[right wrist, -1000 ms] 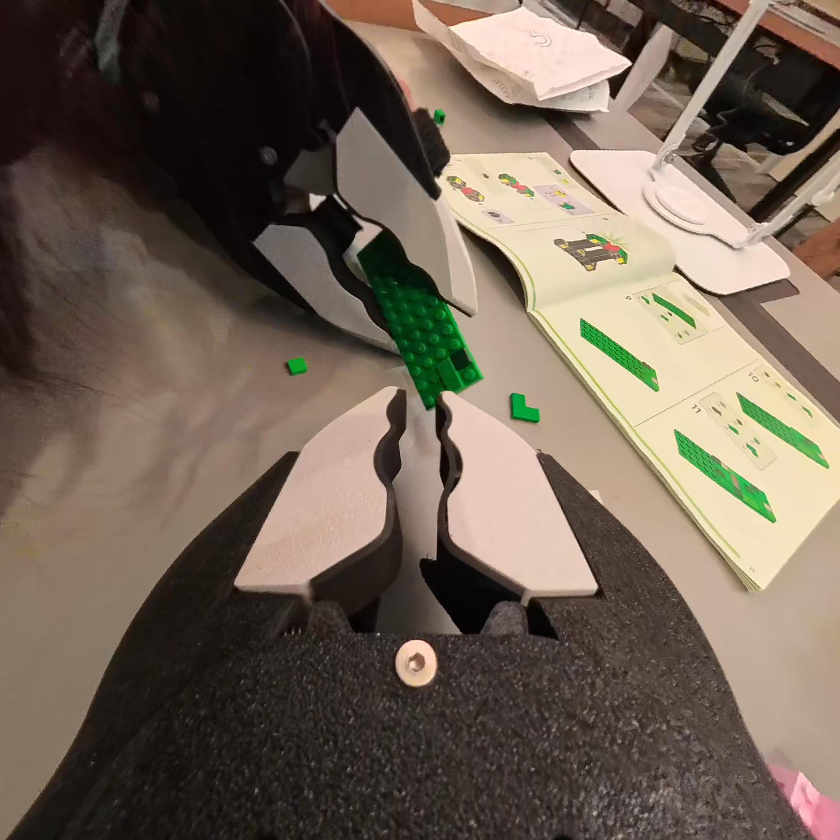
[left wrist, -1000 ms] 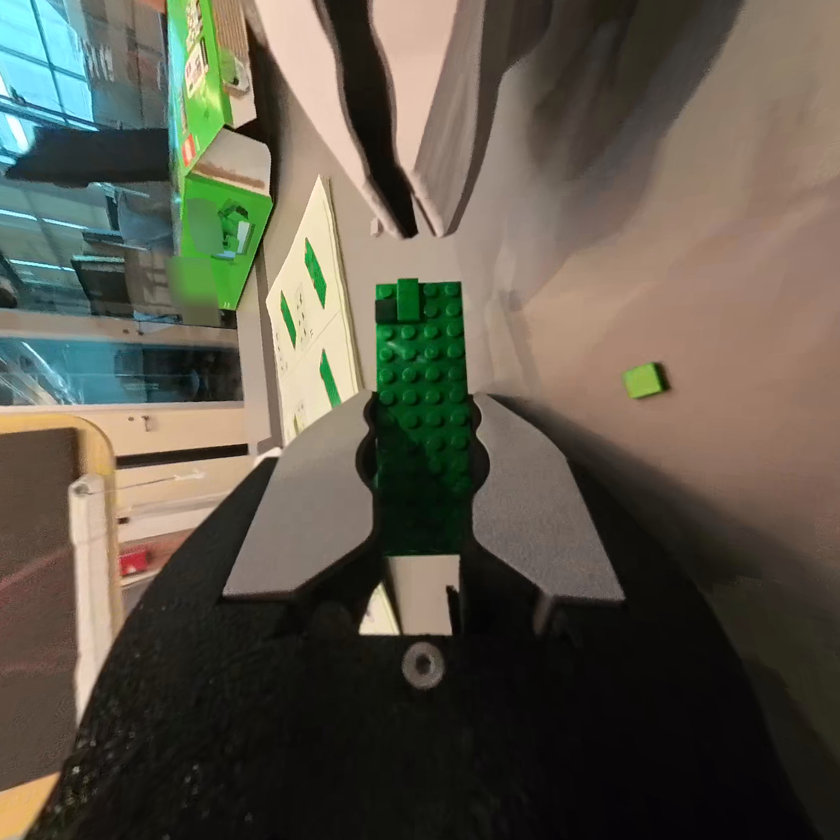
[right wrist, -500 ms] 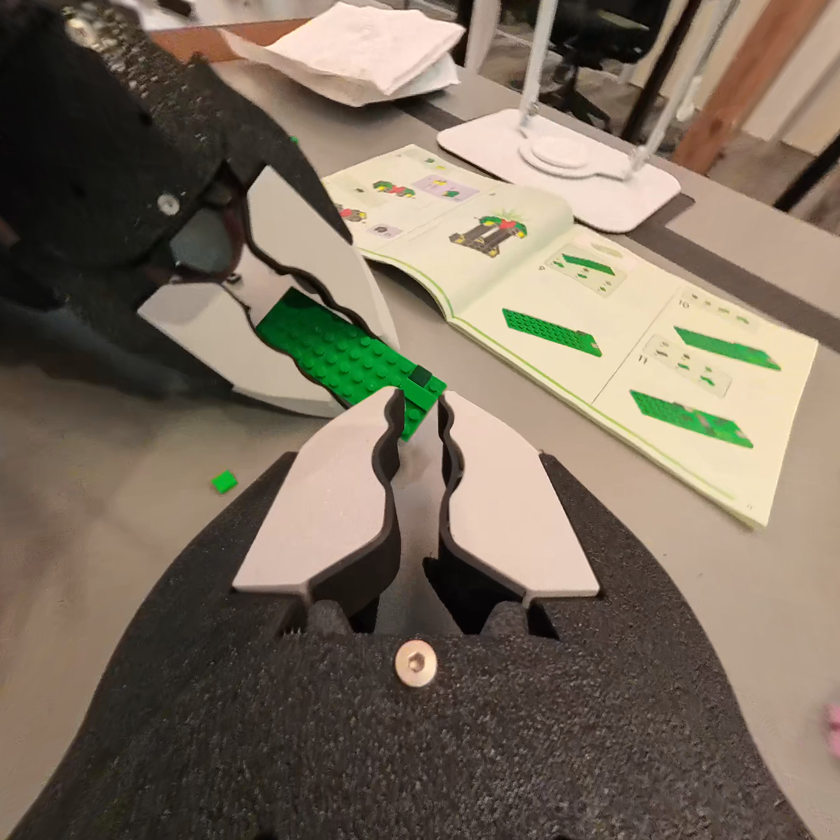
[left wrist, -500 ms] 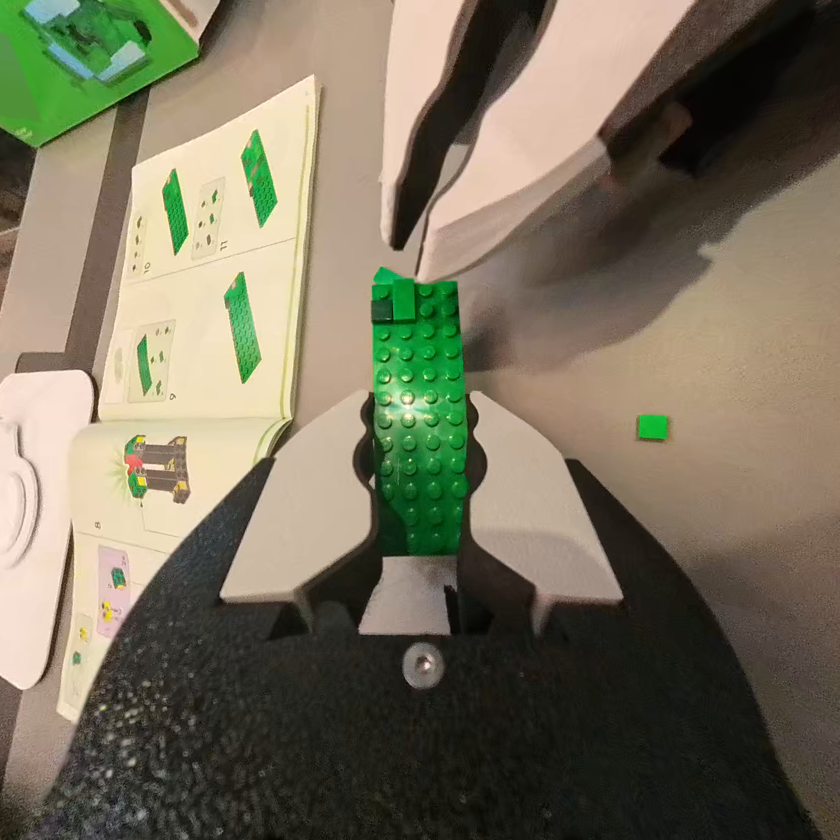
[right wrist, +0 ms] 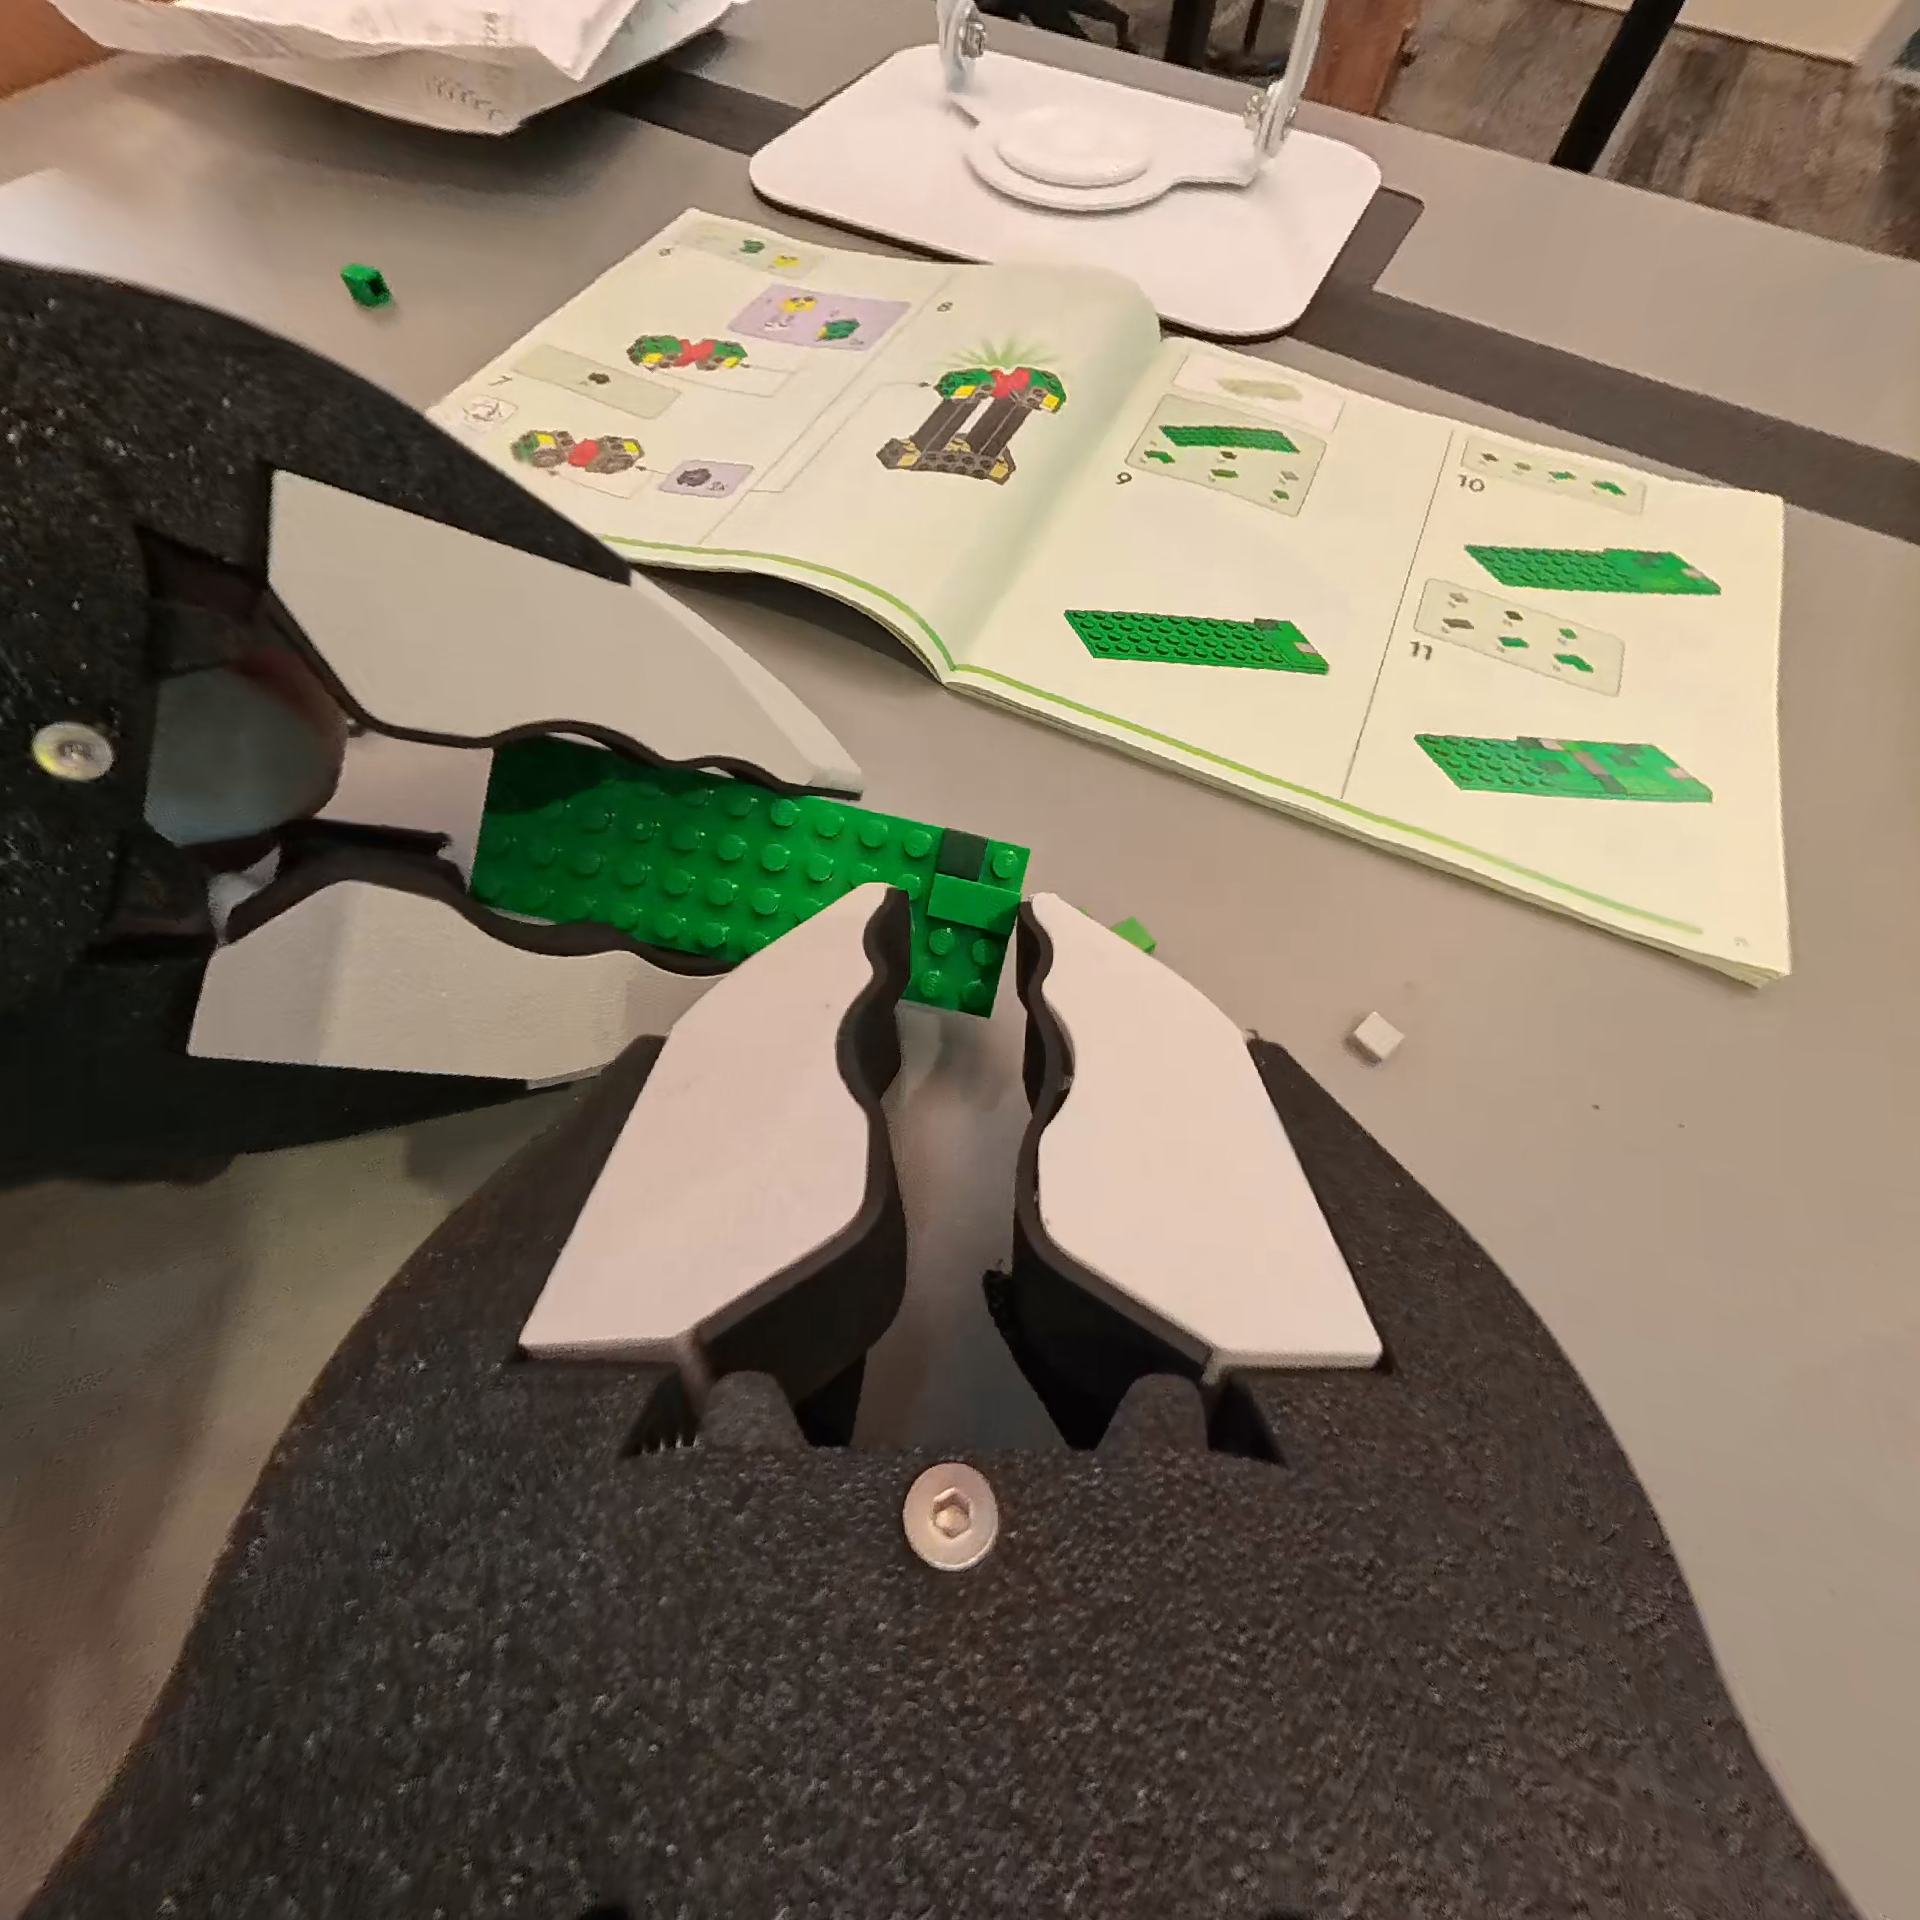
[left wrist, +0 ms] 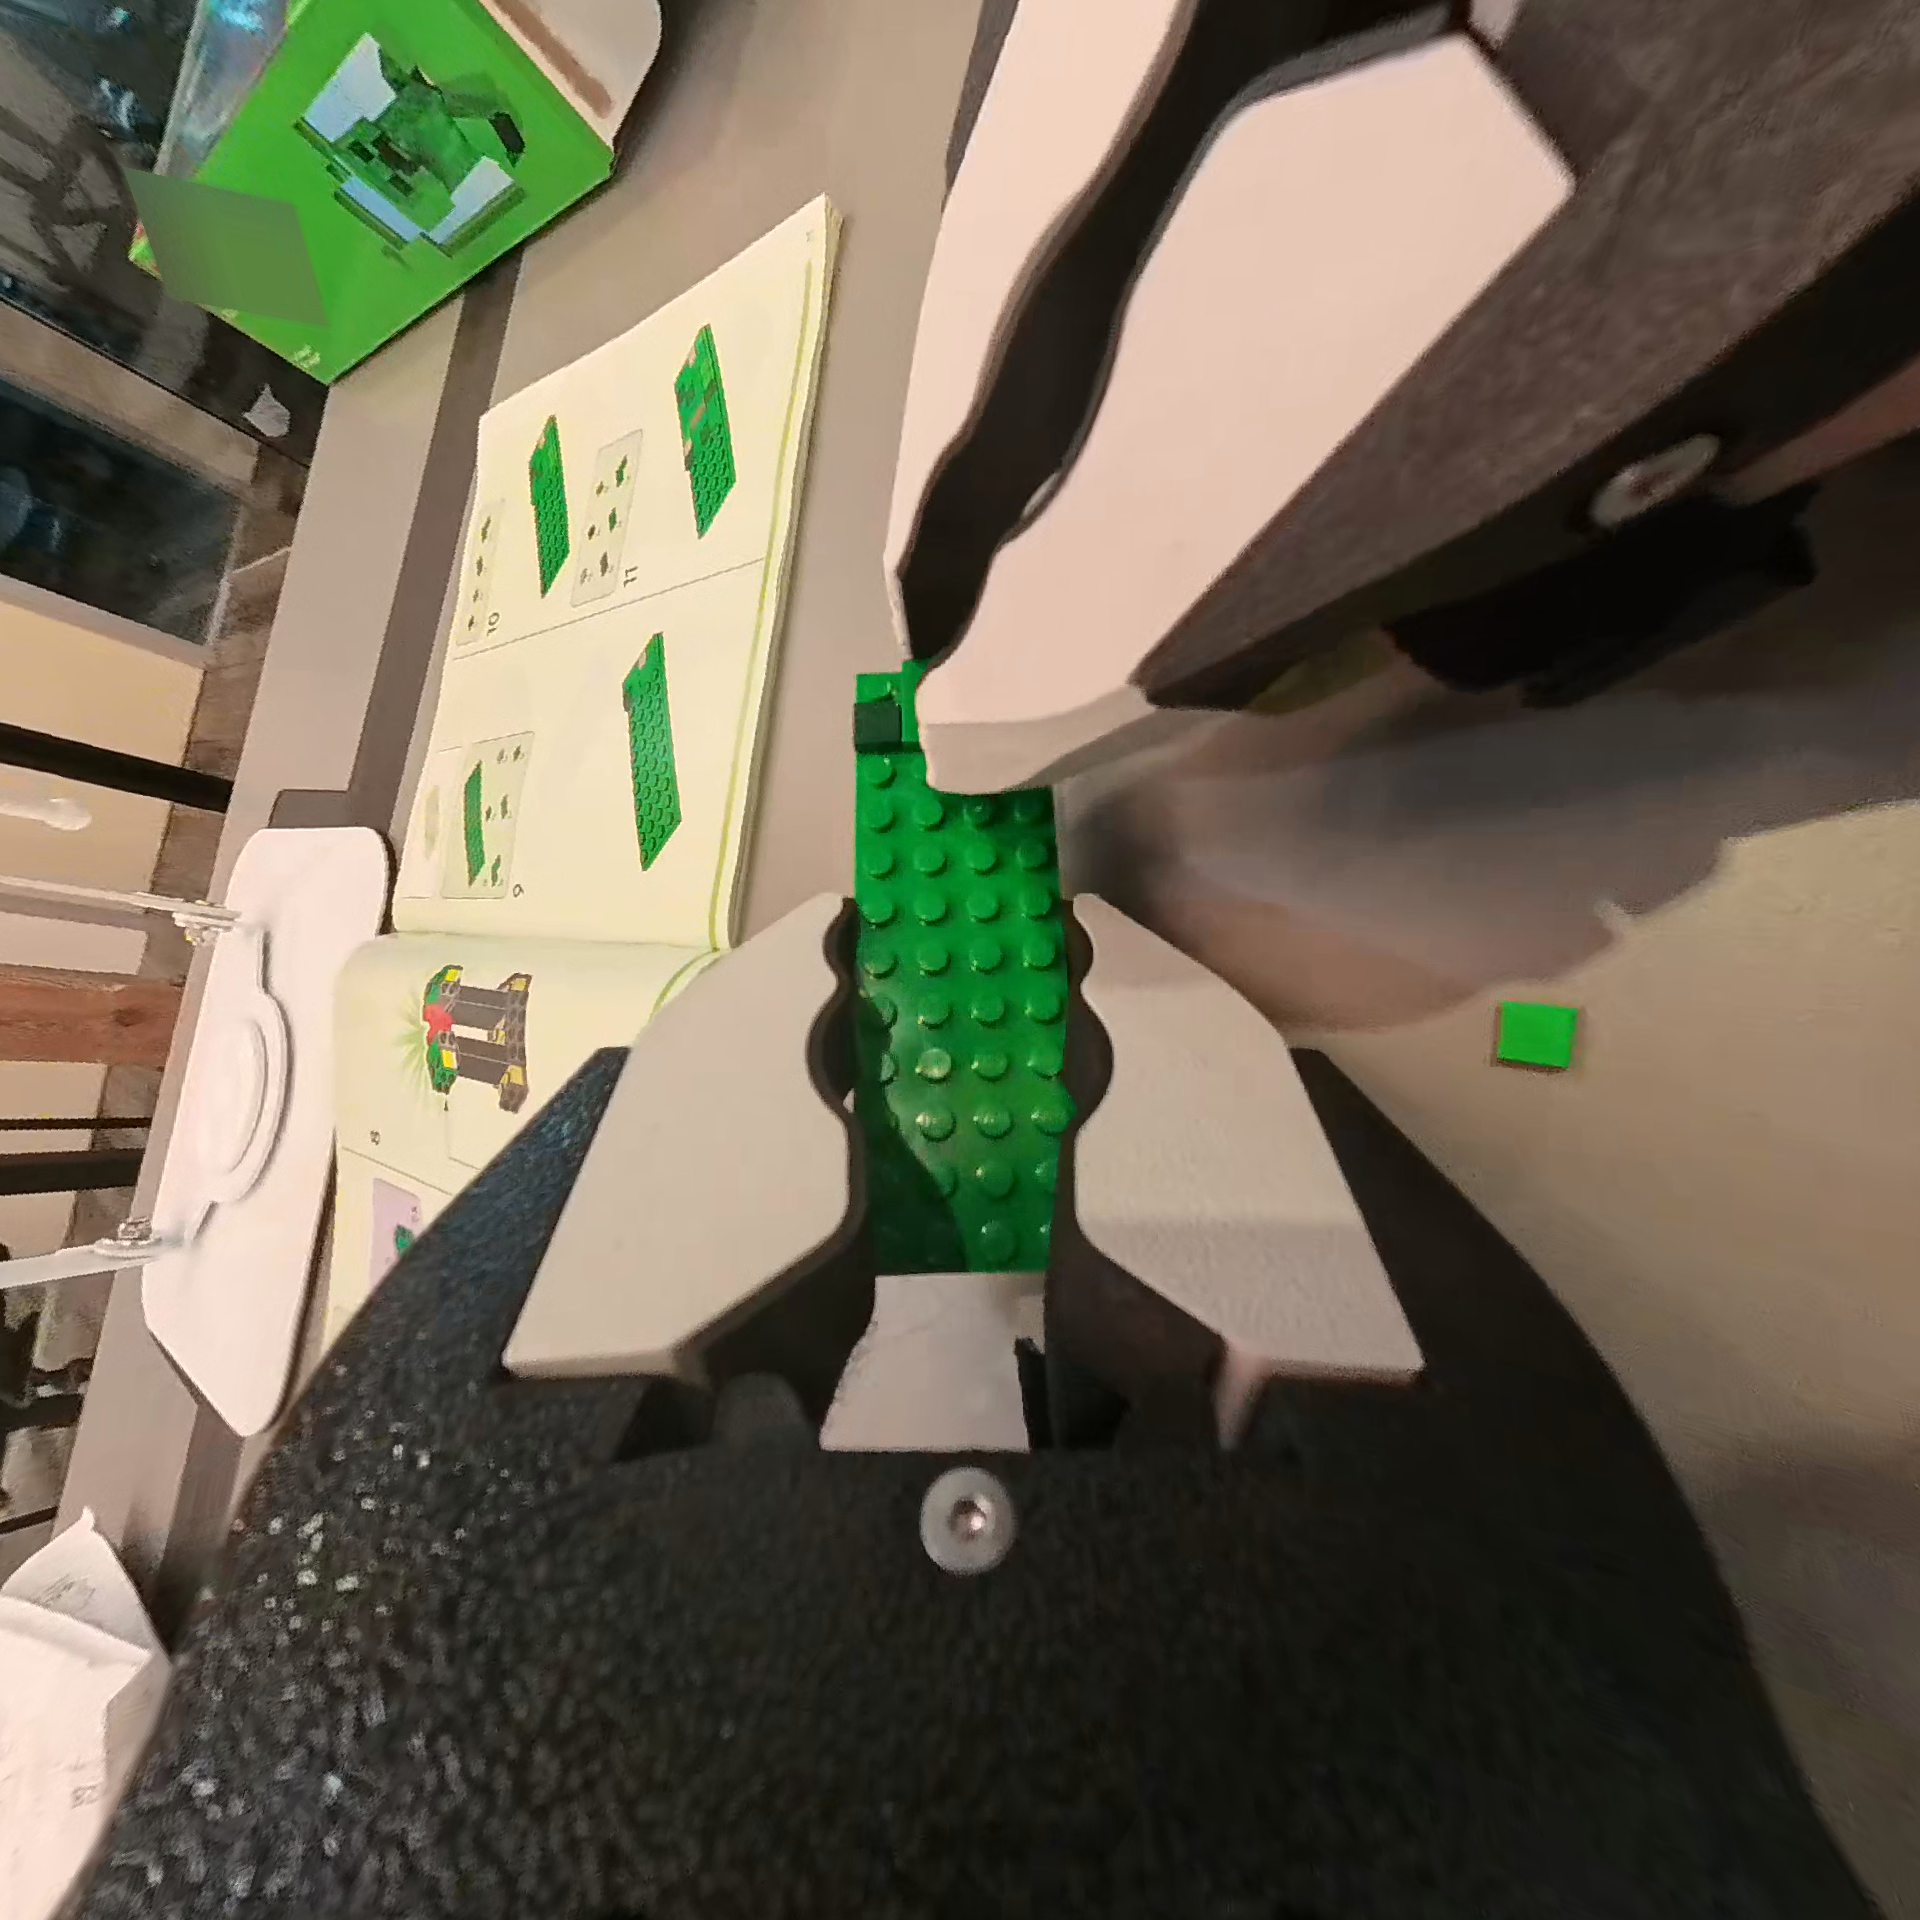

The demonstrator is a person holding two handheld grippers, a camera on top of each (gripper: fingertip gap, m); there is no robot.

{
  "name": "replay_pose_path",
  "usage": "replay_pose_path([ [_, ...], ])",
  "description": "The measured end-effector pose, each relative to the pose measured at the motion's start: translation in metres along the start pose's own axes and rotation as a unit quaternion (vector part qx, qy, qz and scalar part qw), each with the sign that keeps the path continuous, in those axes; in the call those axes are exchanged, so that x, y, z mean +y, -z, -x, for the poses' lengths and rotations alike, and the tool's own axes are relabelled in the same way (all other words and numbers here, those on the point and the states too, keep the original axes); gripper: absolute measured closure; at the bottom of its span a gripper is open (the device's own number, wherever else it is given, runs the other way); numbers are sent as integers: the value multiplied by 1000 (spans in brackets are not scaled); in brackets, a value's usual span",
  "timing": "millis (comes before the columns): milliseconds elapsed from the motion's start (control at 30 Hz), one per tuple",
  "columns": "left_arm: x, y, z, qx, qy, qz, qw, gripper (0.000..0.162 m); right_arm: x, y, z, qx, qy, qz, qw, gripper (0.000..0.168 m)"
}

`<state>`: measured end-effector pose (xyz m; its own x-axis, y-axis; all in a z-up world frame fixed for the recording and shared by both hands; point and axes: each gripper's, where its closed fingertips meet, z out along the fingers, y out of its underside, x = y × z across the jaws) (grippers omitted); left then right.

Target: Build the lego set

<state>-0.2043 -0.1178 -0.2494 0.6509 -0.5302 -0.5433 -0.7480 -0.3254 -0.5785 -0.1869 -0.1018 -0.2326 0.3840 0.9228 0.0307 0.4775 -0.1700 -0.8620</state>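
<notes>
Two small tiles point(right wrist: 971, 878) sit on the green plate point(left wrist: 961, 997), mid-frame, clamped in the left gripper point(left wrist: 961, 914) w/ the right gripper point(right wrist: 956, 904) slightly parted & empty at its end, so the build looks barely begun vs. the booklet point(right wrist: 1195, 520), loose tile point(left wrist: 1536, 1034) unplaced.

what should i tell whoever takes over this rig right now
Left gripper: jaws shut on the green plate, held just above the table.
Right gripper: jaws open and holding nothing, tips at the plate's far end.
Done: two small tiles sit on that end.
Left: more tiles per the open manual; a loose green tile lies nearby.
</notes>
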Motion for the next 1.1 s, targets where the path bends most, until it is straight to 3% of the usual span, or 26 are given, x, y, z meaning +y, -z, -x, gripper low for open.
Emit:
replay_pose_path([
  [467, -1, 1, 2, -21, -46, -16, 999, 126, 2, -1, 0, -53, -71, 6, 996, 153],
  [567, 0, 2, 2, -21, -48, -19, 998, 126, 1, 0, 1, -86, -104, 5, 991, 154],
  [600, 1, 3, 2, -19, -47, -21, 998, 127, -1, 2, -6, -89, -122, -8, 988, 168],
  [700, 2, 3, 2, -12, -38, -26, 999, 126, -2, 5, -3, -179, -206, -9, 962, 168],
  [833, 2, 2, 2, -1, -14, -35, 999, 126, -7, 10, -1, -169, -154, -35, 973, 167],
  [967, 3, 1, 1, 27, 9, -53, 998, 126, -7, 11, 18, -171, -46, -31, 984, 150],
  [1100, 2, 5, -9, 129, 8, -82, 988, 126, -16, 22, 26, -187, 34, -83, 978, 141],
])
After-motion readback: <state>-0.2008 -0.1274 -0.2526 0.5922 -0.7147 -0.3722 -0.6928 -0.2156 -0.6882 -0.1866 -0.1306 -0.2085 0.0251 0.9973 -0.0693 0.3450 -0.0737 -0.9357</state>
